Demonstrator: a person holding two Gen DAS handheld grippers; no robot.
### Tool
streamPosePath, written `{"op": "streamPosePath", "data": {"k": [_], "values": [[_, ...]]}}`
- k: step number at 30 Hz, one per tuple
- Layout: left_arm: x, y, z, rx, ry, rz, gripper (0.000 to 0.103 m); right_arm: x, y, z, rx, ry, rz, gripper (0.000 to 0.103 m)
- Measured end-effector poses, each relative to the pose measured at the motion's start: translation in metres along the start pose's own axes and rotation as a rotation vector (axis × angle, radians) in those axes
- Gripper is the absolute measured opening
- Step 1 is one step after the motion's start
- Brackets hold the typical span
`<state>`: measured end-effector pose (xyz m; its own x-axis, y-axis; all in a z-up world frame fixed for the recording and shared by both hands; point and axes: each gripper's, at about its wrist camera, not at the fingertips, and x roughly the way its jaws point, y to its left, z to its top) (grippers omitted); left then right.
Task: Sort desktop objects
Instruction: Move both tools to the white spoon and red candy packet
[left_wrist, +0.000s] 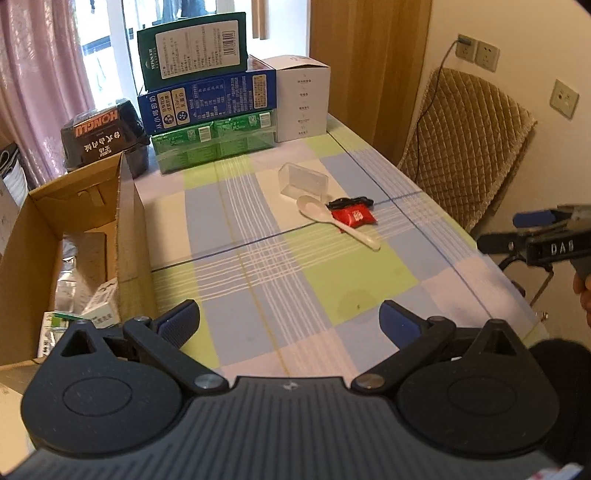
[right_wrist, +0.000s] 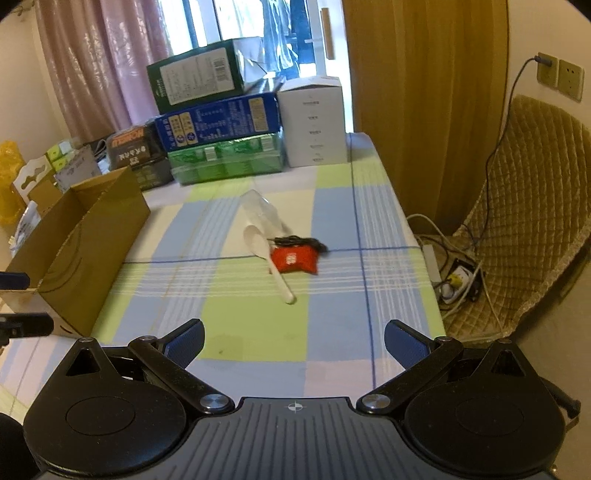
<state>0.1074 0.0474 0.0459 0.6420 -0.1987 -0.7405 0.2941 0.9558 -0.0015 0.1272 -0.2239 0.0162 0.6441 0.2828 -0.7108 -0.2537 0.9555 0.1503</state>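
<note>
Both the left gripper (left_wrist: 290, 325) and right gripper (right_wrist: 294, 341) gape wide, empty. At twelve o'clock, the white plastic spoon (right_wrist: 267, 256) overlaps the red foil sachet (right_wrist: 295, 259); grabbing one could drag the other.

The cardboard box (left_wrist: 74, 229) at the bench's left side runs off the picture's left edge, and the packets (left_wrist: 85, 295) lying inside it are half lost behind its near wall, their print too small to read. The black item (left_wrist: 351, 201) behind the red packet (left_wrist: 354, 217) is too thin and dark to name from either view. The spoon (right_wrist: 266, 254) covers the red packet's left edge. Of the right tongs (left_wrist: 532, 230), only a sliver enters at the left wrist view's right edge, beside a bit of a hand (left_wrist: 583, 295), so how its jaws stand there cannot be told. The white box's (left_wrist: 303, 99) print is too faint to read.
</note>
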Motion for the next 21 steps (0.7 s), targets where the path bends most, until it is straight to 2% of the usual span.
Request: {"op": "streamPosePath", "data": {"k": [21], "values": [[0.042,-0.021,0.013,-0.063,0.052,-0.009,0.101,0.031,-0.017,-0.006,0.014,0.062,-0.010,0.101]]}}
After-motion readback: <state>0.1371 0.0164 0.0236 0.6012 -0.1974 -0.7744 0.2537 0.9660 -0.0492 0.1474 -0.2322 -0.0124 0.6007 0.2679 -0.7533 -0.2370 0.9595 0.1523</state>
